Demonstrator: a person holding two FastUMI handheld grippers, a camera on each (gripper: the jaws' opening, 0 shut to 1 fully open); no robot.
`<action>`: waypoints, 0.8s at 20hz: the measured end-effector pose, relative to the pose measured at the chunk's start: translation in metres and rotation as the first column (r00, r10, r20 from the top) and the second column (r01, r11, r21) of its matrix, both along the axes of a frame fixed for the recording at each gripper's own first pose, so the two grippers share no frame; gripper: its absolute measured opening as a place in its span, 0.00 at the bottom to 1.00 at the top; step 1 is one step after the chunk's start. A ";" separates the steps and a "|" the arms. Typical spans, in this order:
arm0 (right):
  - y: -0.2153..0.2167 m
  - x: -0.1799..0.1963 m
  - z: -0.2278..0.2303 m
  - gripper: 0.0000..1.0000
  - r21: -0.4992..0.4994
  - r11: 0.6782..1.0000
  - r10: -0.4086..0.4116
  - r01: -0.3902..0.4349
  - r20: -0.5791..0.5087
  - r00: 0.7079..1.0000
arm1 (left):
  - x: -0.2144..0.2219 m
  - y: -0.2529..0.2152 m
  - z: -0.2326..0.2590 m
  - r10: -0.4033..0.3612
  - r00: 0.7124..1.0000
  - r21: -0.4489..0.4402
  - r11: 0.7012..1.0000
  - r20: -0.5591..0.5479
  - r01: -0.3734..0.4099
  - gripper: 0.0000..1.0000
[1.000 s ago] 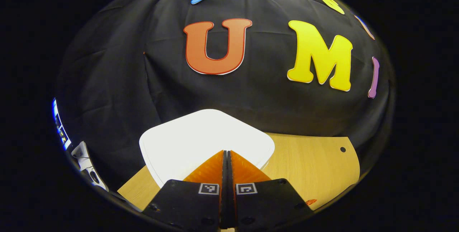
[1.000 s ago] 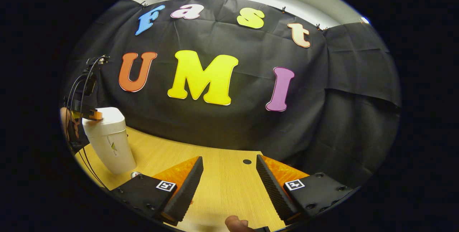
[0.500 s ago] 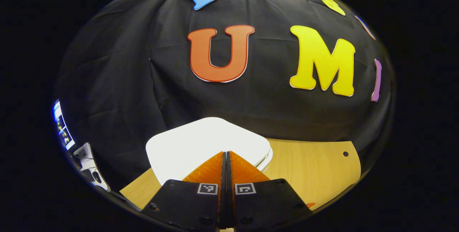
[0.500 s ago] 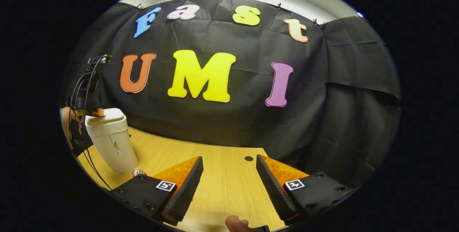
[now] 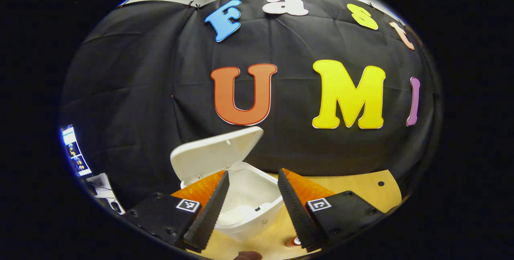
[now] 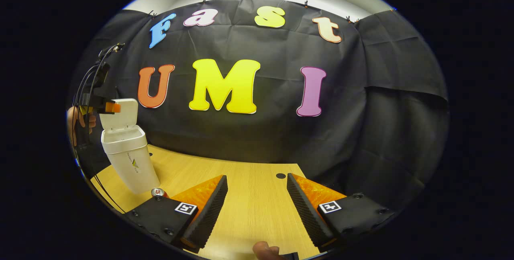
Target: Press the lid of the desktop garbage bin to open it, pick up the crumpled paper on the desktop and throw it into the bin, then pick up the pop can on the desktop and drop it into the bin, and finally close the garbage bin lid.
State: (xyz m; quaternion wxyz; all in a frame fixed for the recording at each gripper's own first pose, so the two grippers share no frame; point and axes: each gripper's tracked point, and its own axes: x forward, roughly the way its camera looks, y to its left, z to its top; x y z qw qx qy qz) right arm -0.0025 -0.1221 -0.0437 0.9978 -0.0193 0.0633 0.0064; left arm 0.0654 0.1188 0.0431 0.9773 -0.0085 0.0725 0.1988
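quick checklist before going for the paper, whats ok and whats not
1. Bin lid open: ok, tilted up behind the garbage bin.
2. Bin opening unobstructed: ok, inside looks bare.
3. Left claw open and holding nothing: ok, above the bin.
4. Right claw open: ok, over bare desktop.
5. Crumpled paper located: cannot tell.
6. Pop can located: ok, on the desktop at the bin's base.
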 end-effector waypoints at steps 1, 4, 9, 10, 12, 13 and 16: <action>-0.002 -0.001 -0.002 0.94 0.001 1.000 0.012 -0.012 -0.001 1.000 | -0.006 -0.006 0.002 -0.004 1.000 0.004 1.000 0.013 0.004 0.86; -0.008 -0.004 -0.010 0.94 0.013 0.999 0.051 -0.051 -0.017 0.999 | -0.025 -0.022 0.012 0.012 0.999 0.040 0.999 0.041 -0.014 0.89; -0.025 -0.007 -0.019 0.94 0.002 0.994 0.112 -0.112 -0.025 0.993 | -0.061 -0.054 0.003 0.052 0.997 0.045 0.998 0.056 -0.054 0.99; -0.028 -0.007 -0.021 0.94 0.000 0.992 0.127 -0.127 -0.025 0.992 | -0.069 -0.061 -0.004 0.054 0.997 0.042 0.998 0.053 -0.056 0.99; -0.033 -0.006 -0.032 0.93 -0.011 0.988 0.155 -0.156 -0.035 0.987 | -0.081 -0.075 -0.019 0.060 0.997 0.041 0.997 0.041 -0.062 0.99; -0.036 -0.004 -0.040 0.94 -0.029 0.987 0.160 -0.161 -0.045 0.986 | -0.085 -0.079 -0.030 0.064 0.998 0.039 0.997 0.028 -0.065 0.99; -0.041 -0.004 -0.063 0.94 -0.032 0.985 0.163 -0.167 -0.107 0.981 | -0.094 -0.102 -0.065 0.024 0.999 0.012 1.000 -0.028 -0.024 0.99</action>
